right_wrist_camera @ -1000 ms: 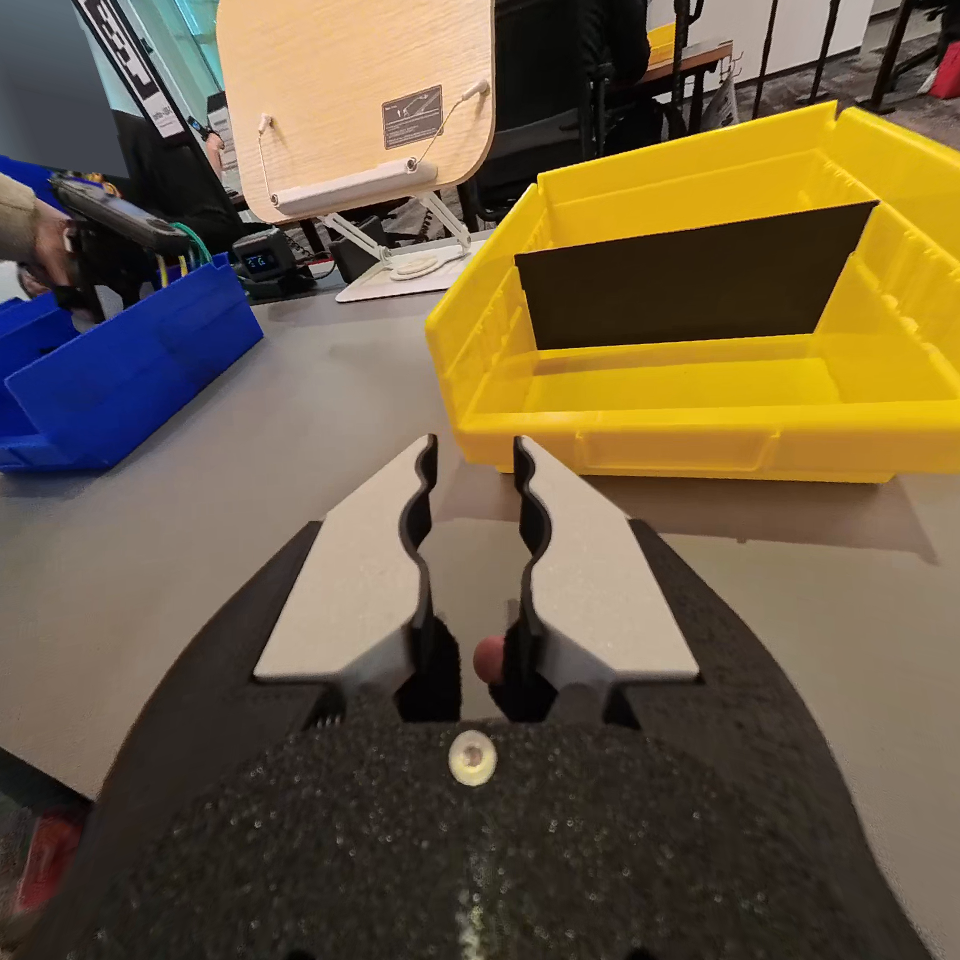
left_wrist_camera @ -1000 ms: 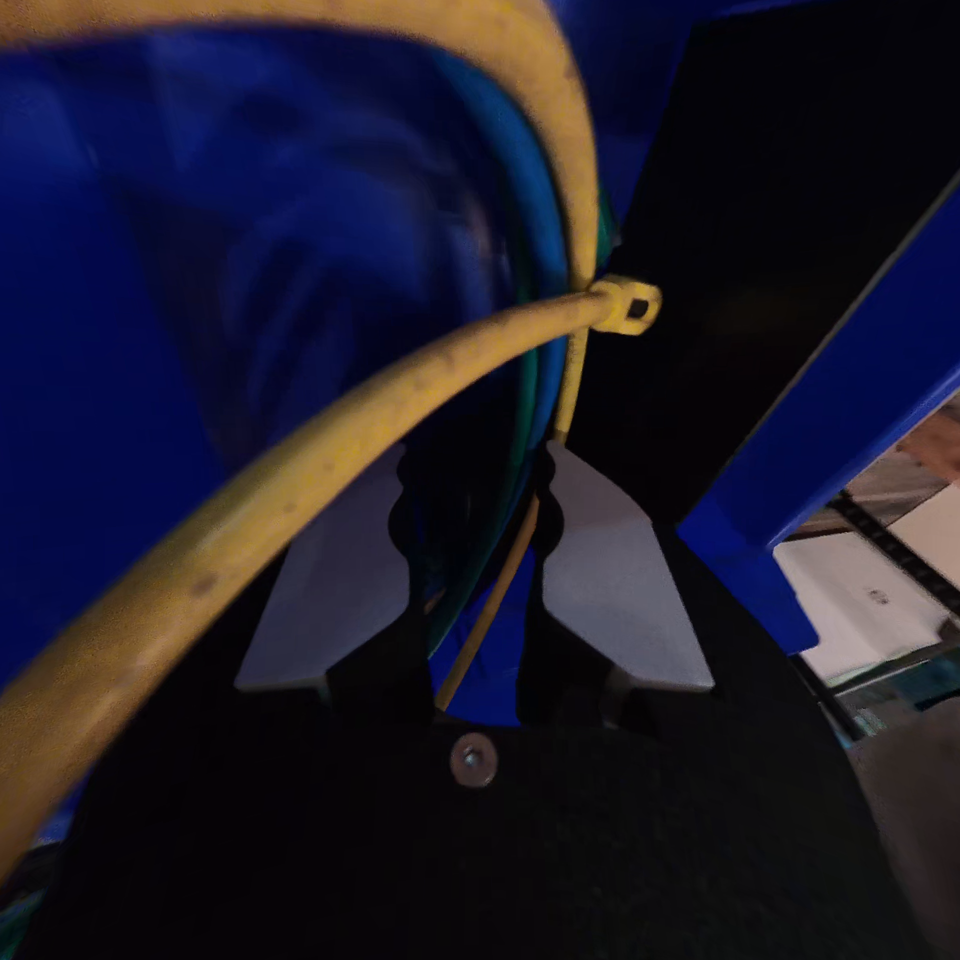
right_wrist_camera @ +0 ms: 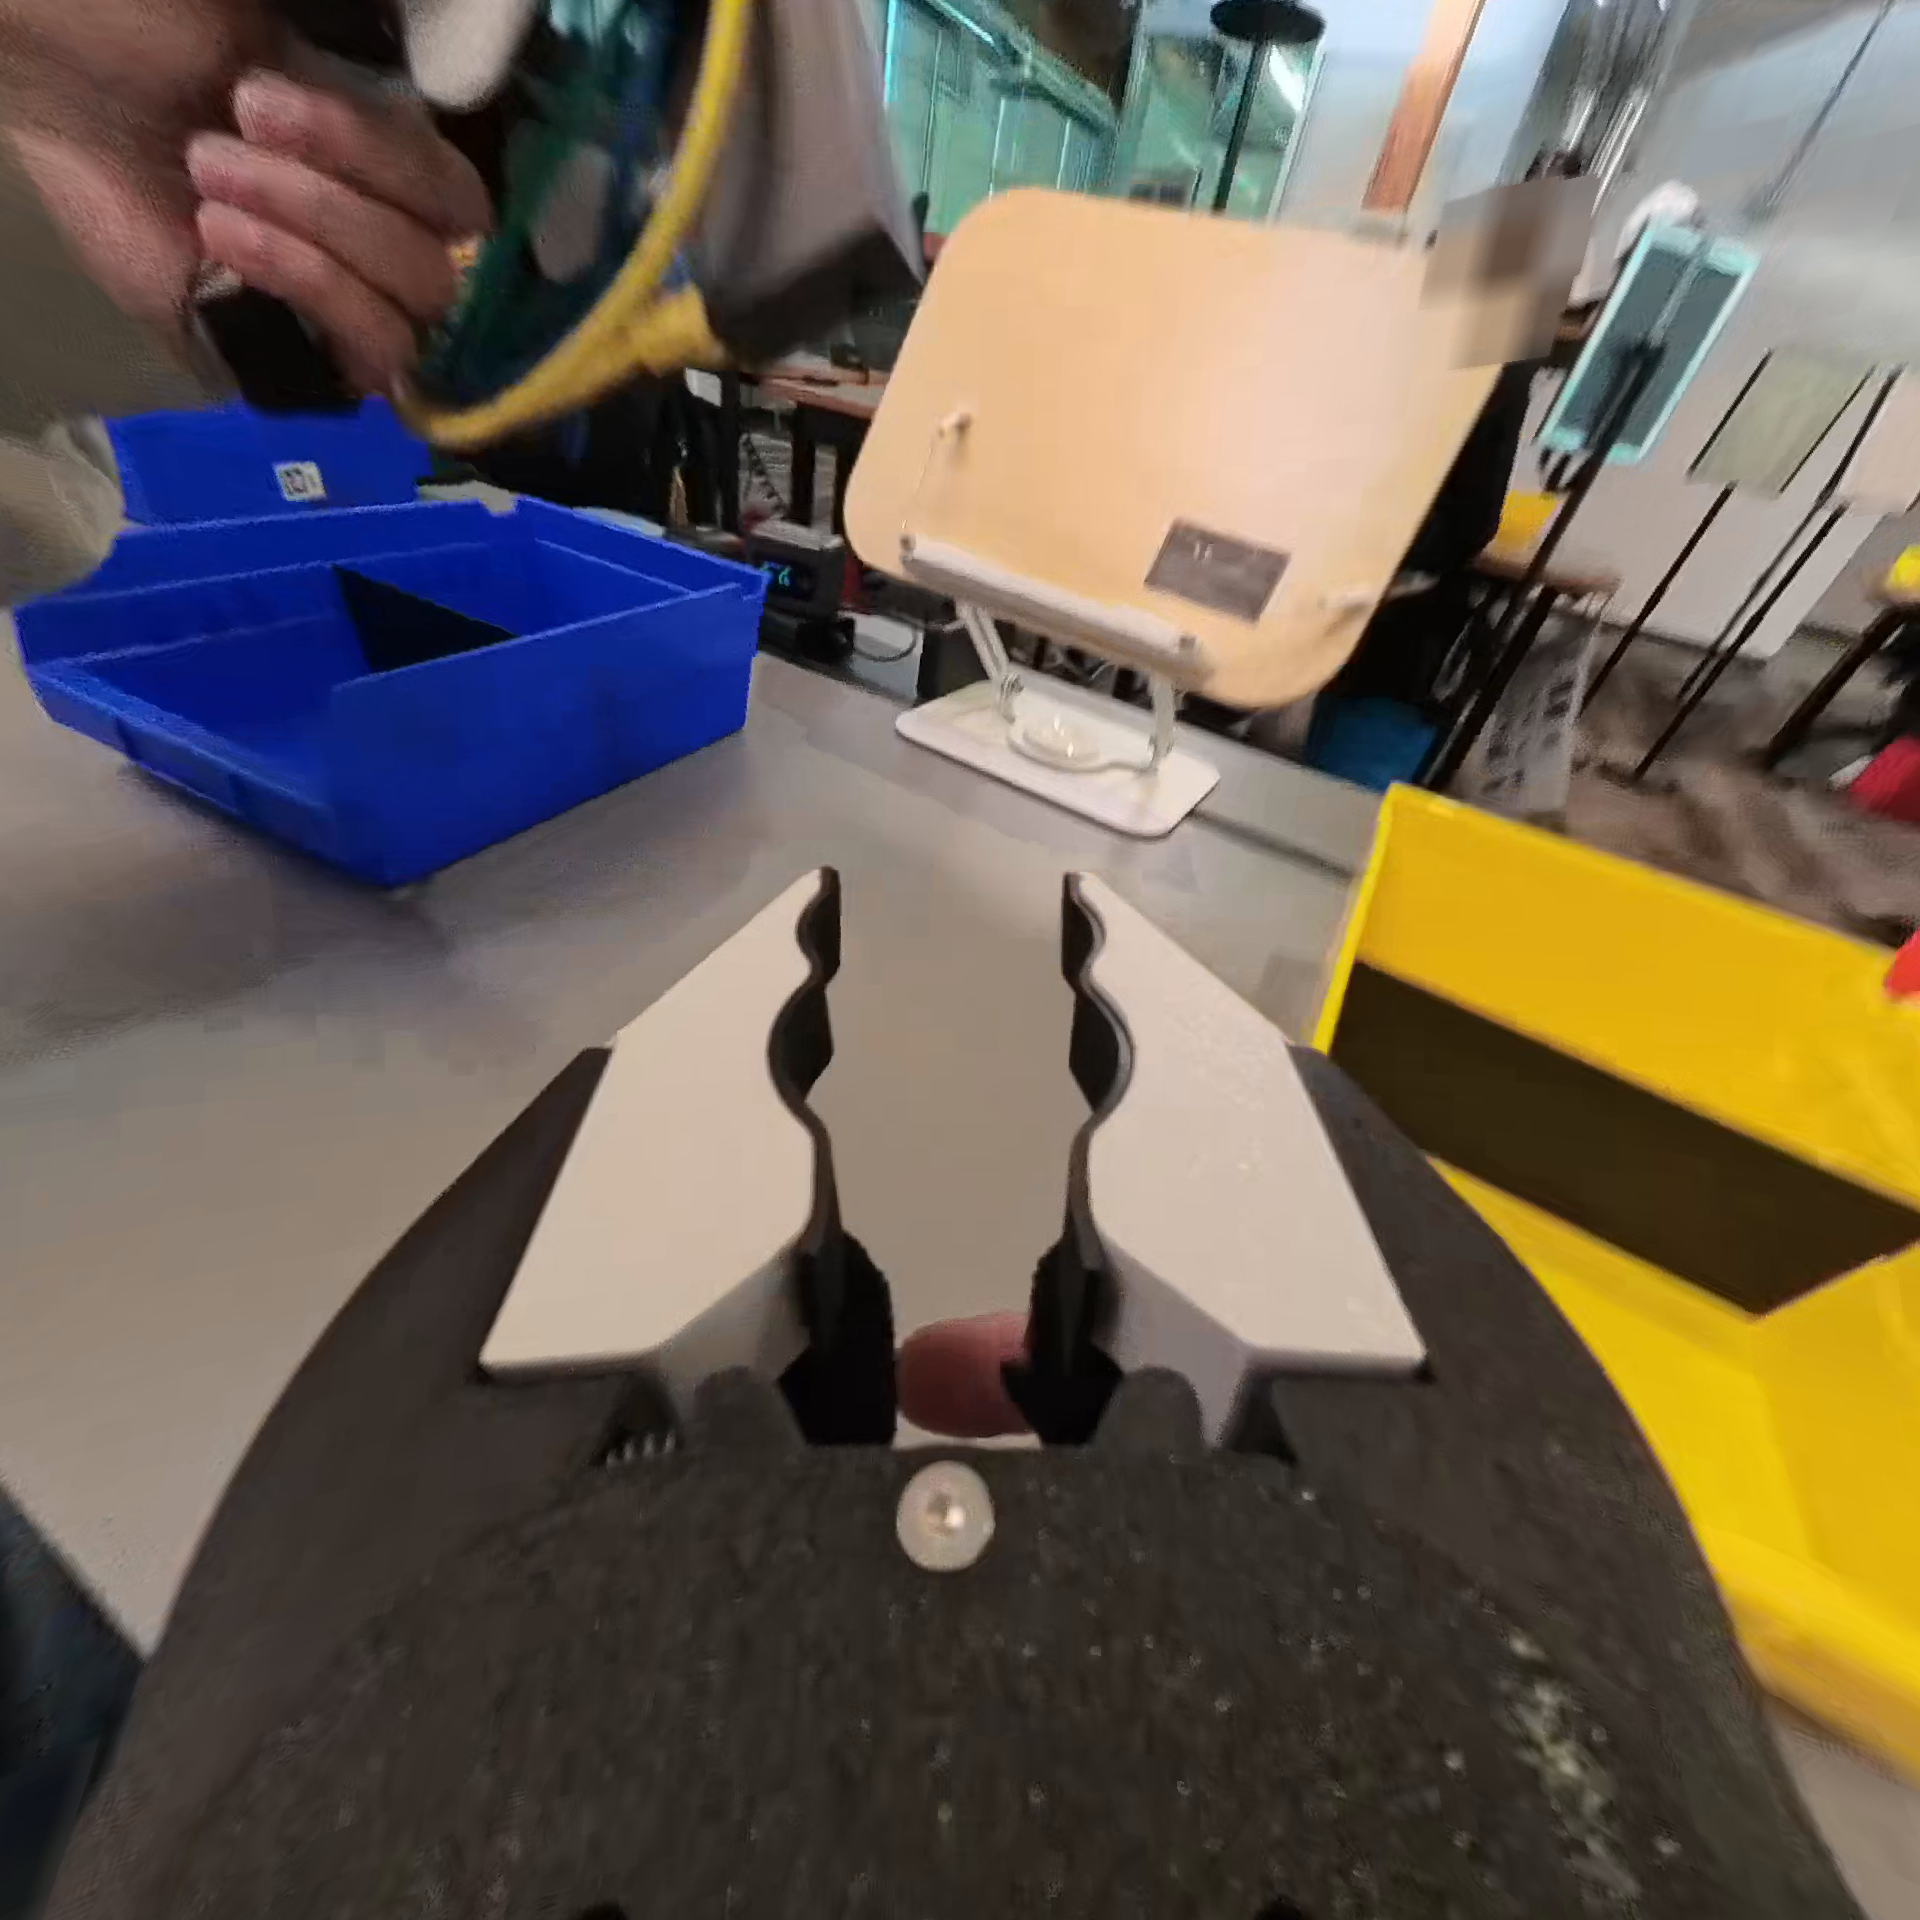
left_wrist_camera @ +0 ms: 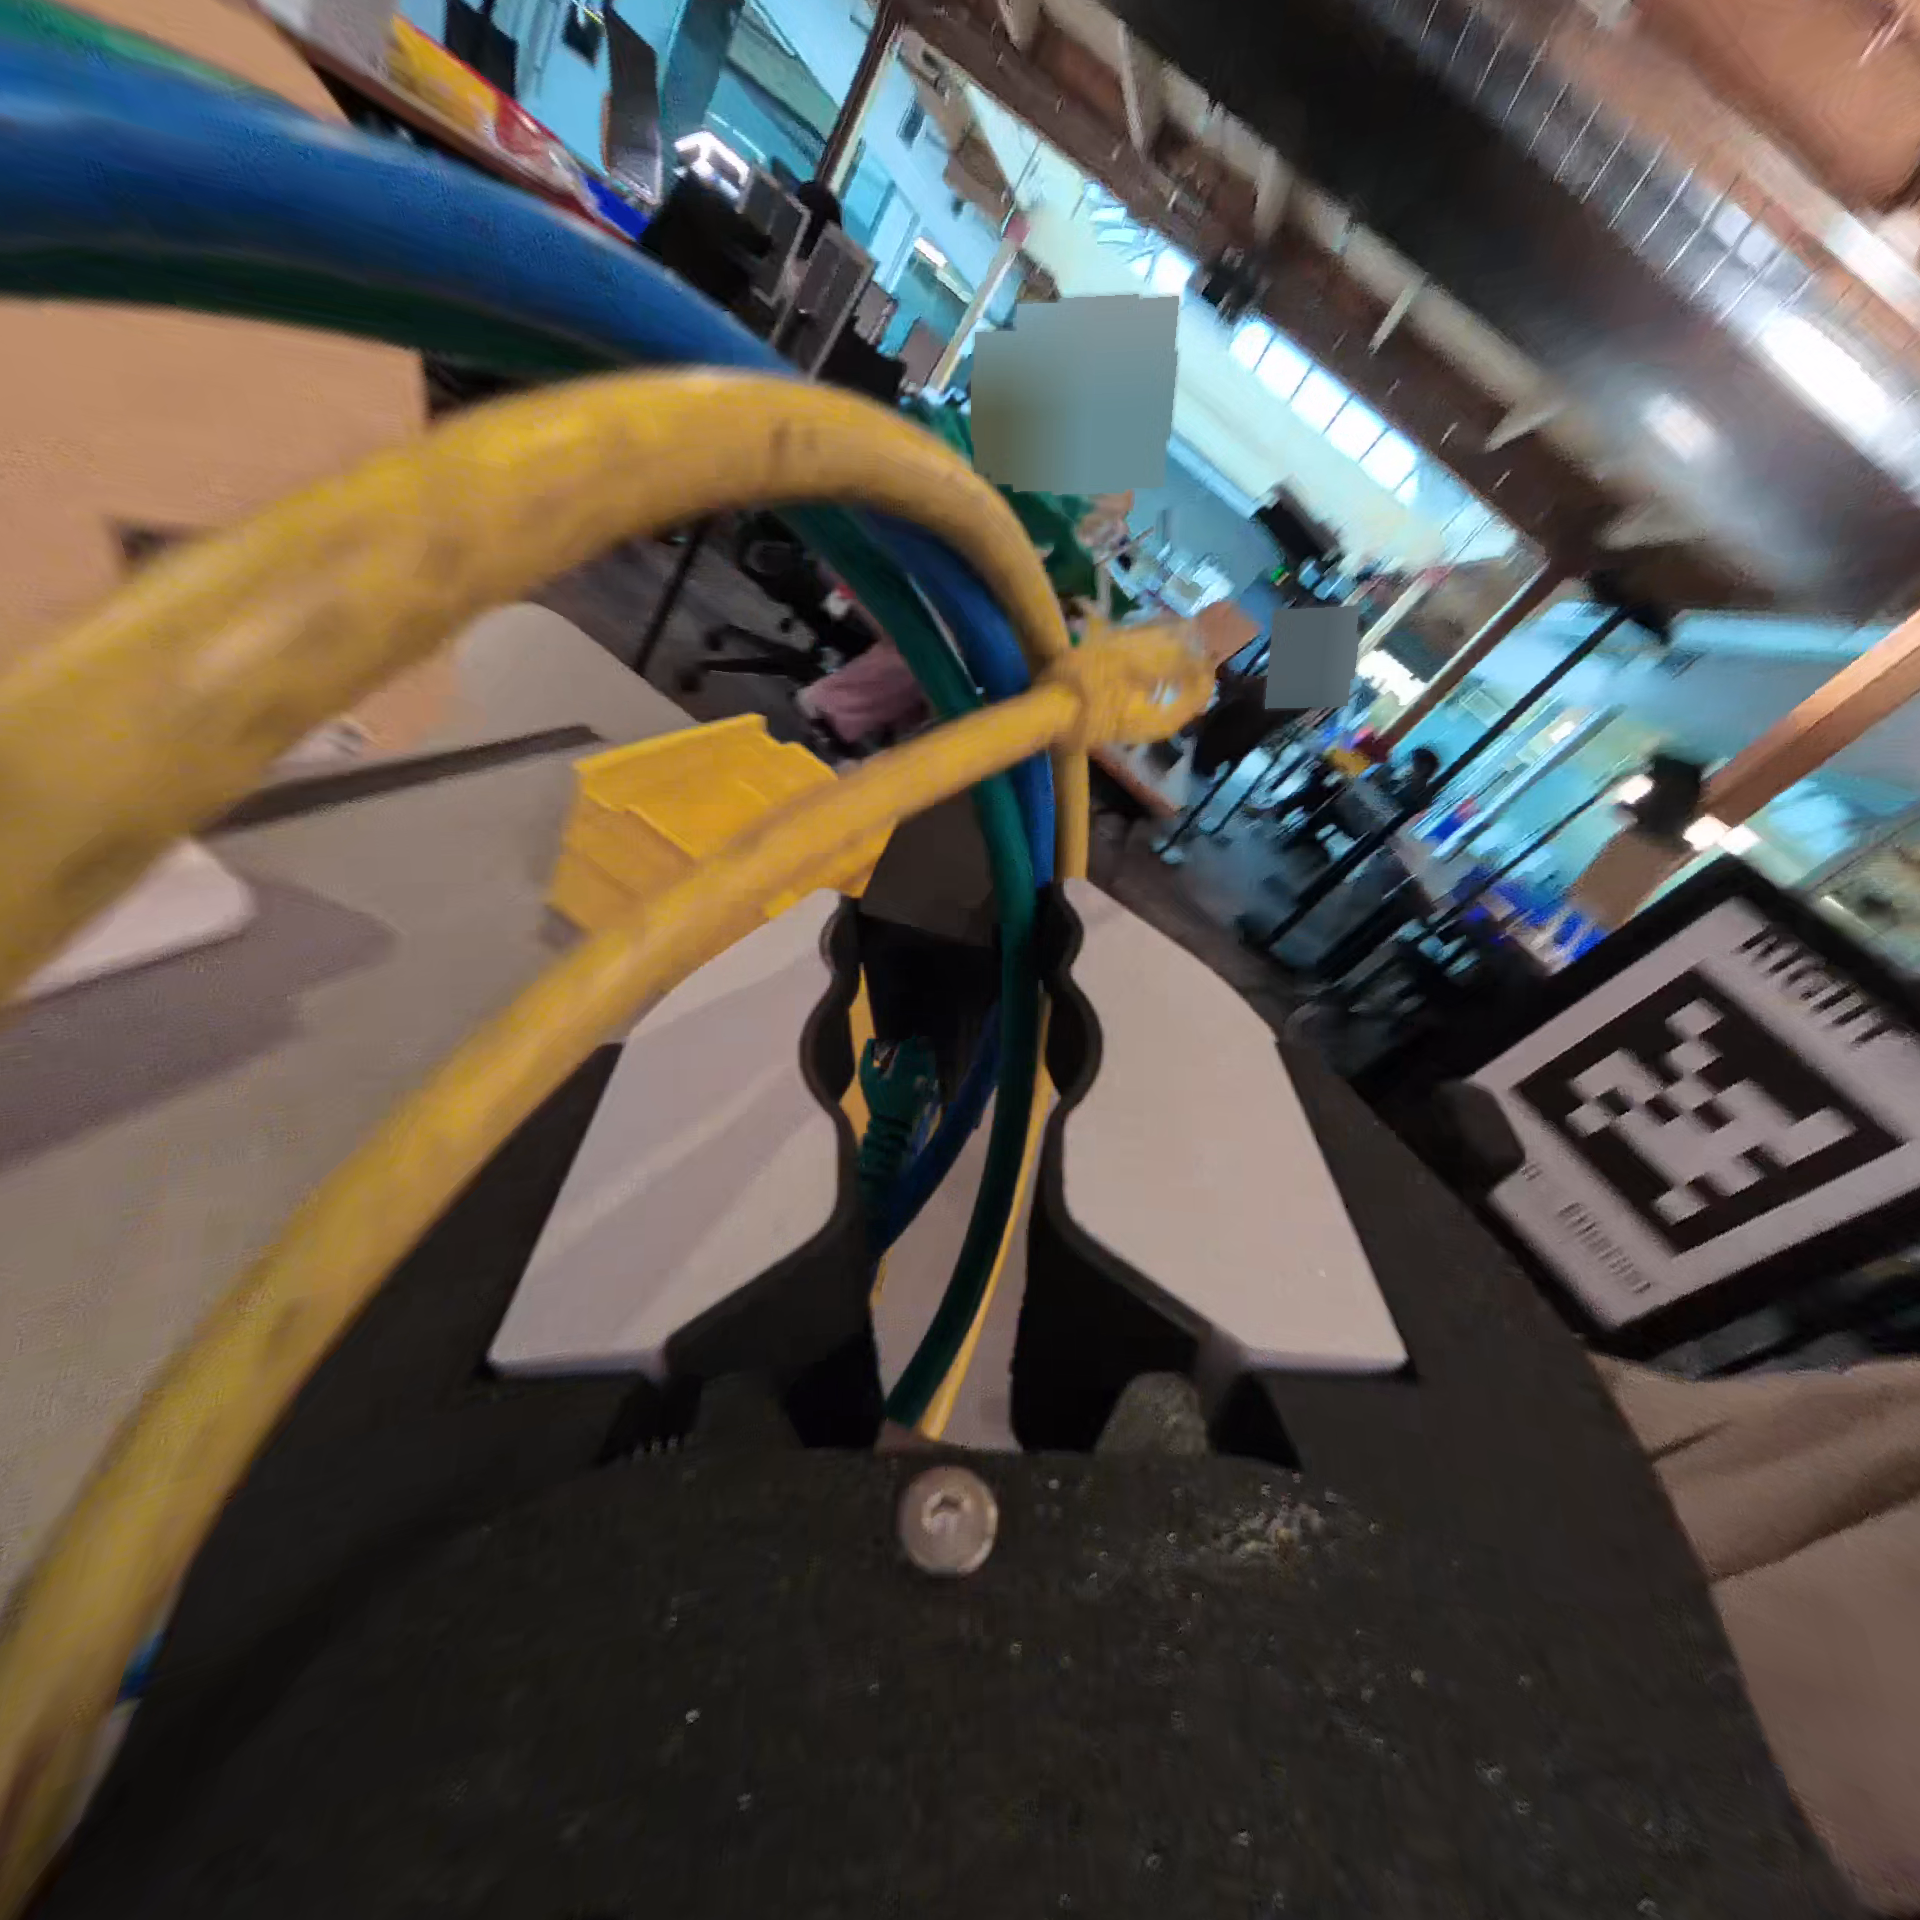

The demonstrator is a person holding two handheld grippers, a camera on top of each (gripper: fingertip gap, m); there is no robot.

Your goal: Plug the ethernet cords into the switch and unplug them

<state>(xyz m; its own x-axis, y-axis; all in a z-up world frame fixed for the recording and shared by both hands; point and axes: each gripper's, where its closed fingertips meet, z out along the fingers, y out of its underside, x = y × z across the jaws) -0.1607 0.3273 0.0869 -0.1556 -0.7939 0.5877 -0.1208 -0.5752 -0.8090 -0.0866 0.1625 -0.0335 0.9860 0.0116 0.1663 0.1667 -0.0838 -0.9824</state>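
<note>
My left gripper is shut on a bundle of ethernet cords and holds it up in the air. The bundle is a yellow cord, a blue cord and a green cord, tied at a yellow knot. A green plug hangs between the fingers. In the right wrist view a hand holds that gripper at the top left, with the yellow cord looping from it. My right gripper is open and empty over the grey table. No switch shows.
A blue divided bin stands on the table at the left, below the held cords. A yellow bin with a black divider is close on the right; it also shows in the left wrist view. A wooden board on a white stand stands behind.
My left gripper has lifted the cord bundle out of the blue bin into the air. My right gripper has turned left toward the blue bin and its jaws have opened wider.
</note>
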